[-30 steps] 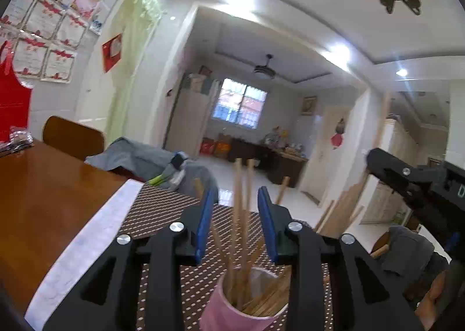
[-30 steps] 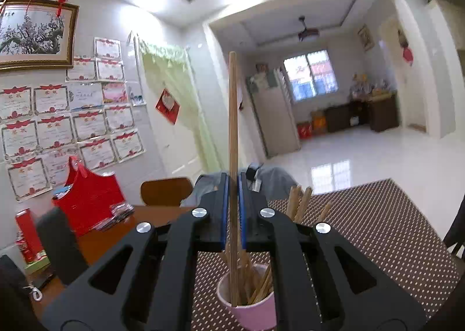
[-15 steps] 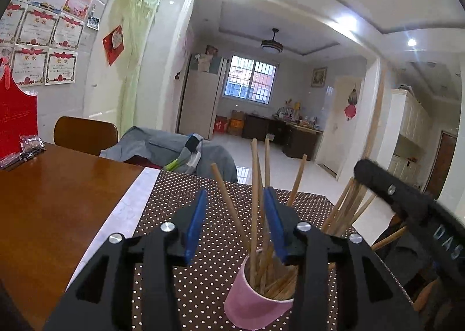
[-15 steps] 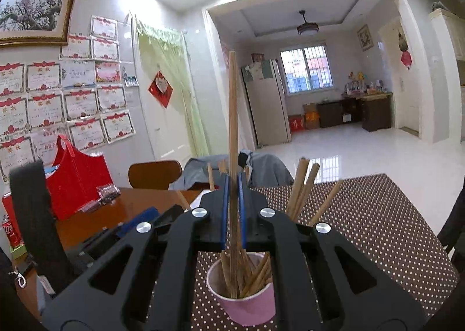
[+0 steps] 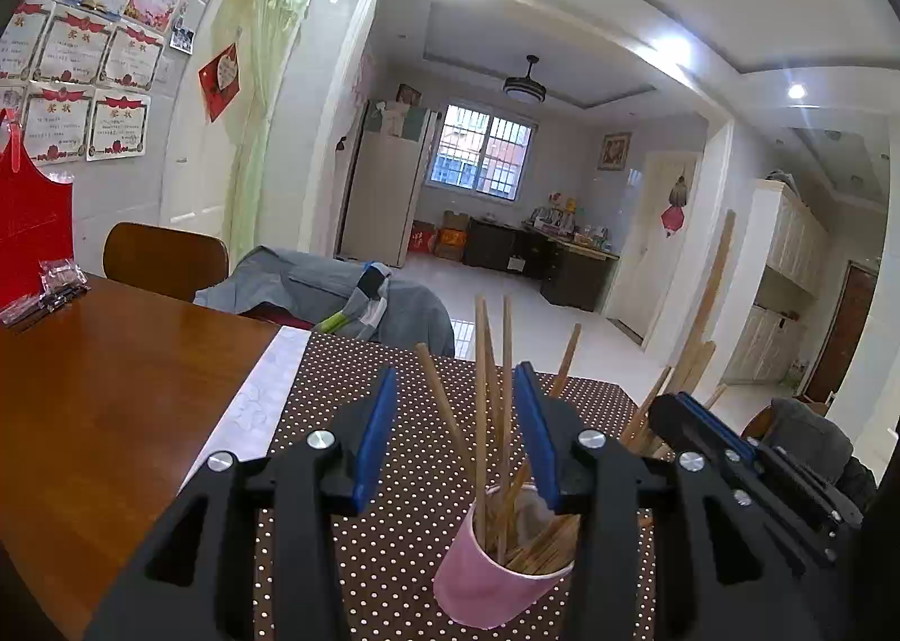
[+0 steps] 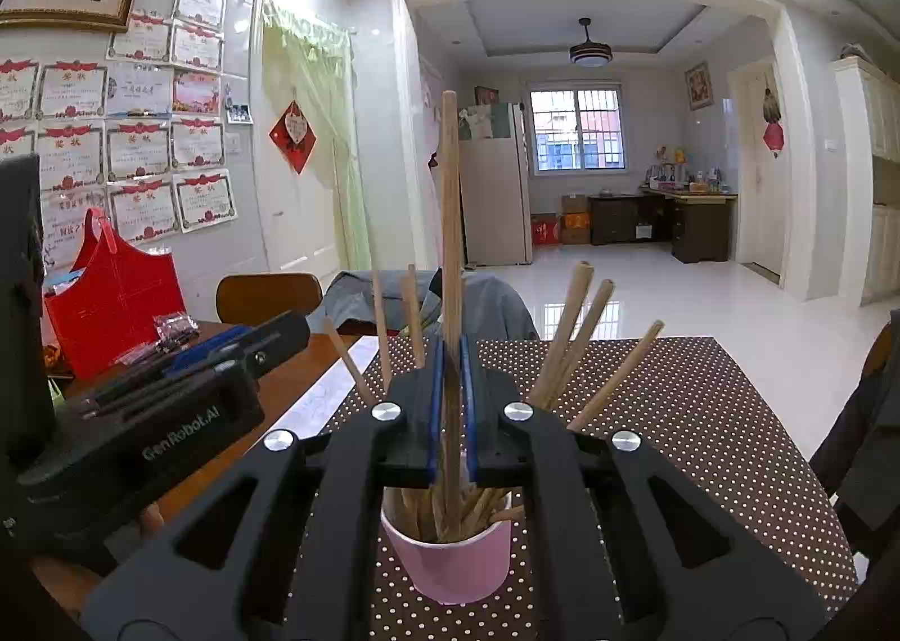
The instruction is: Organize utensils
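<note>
One pink paper cup stands on the brown white-dotted tablecloth, which covers part of a glossy wooden table. In the right wrist view the cup sits at six o'clock, directly below the right gripper, whose blue-lined jaws are pressed together on one tall wooden chopstick. That stick stands nearly upright, its lower end down inside the cup. About six more wooden chopsticks fan out of the cup: three lean toward eleven o'clock and three toward one o'clock; others lie lower in the cup and cannot be counted.

In the left wrist view the left gripper hangs over the same cup, jaws spread and opening. Two upright sticks rise between the pads, touching neither. One red basket stands at nine o'clock on the table.
</note>
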### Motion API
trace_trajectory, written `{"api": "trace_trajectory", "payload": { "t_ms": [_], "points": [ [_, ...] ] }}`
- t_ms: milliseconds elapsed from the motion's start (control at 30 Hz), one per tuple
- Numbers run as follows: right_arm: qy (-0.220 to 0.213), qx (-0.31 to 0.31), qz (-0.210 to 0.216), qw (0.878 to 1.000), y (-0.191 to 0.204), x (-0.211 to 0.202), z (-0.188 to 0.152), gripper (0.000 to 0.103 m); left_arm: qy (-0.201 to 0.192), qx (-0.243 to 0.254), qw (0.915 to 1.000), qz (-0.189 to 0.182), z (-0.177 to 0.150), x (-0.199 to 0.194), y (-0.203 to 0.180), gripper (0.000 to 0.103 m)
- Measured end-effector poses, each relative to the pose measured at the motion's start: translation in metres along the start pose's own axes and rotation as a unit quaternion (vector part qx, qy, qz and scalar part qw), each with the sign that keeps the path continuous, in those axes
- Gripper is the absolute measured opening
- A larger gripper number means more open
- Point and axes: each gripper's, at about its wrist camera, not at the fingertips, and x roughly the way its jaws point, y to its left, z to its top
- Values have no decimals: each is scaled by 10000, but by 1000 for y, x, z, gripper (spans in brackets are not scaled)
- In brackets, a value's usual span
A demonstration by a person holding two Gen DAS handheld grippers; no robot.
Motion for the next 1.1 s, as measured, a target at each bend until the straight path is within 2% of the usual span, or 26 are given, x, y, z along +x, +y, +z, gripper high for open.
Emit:
{"api": "trace_trajectory", "payload": {
  "t_ms": [233,333,367,767,933,1100],
  "points": [
    [127,106,-13,9999,-1,3,3,10,163,1,9998,-99,3,-1,0,46],
    [121,170,-148,9997,-4,2,3,43,197,39,9998,-77,4,-3,-2,46],
    [88,225,-157,9996,-6,0,4,48,184,8,9998,-36,4,-4,-1,48],
    [21,157,-395,9991,-10,-24,6,49,105,89,9996,-259,11,-17,-8,52],
    [10,190,-533,9984,-16,-45,6,51,4,219,9989,-414,12,-37,-13,56],
    [-67,230,-615,9978,-13,-68,6,53,-55,544,9978,-385,10,-65,-16,59]
  ]
}}
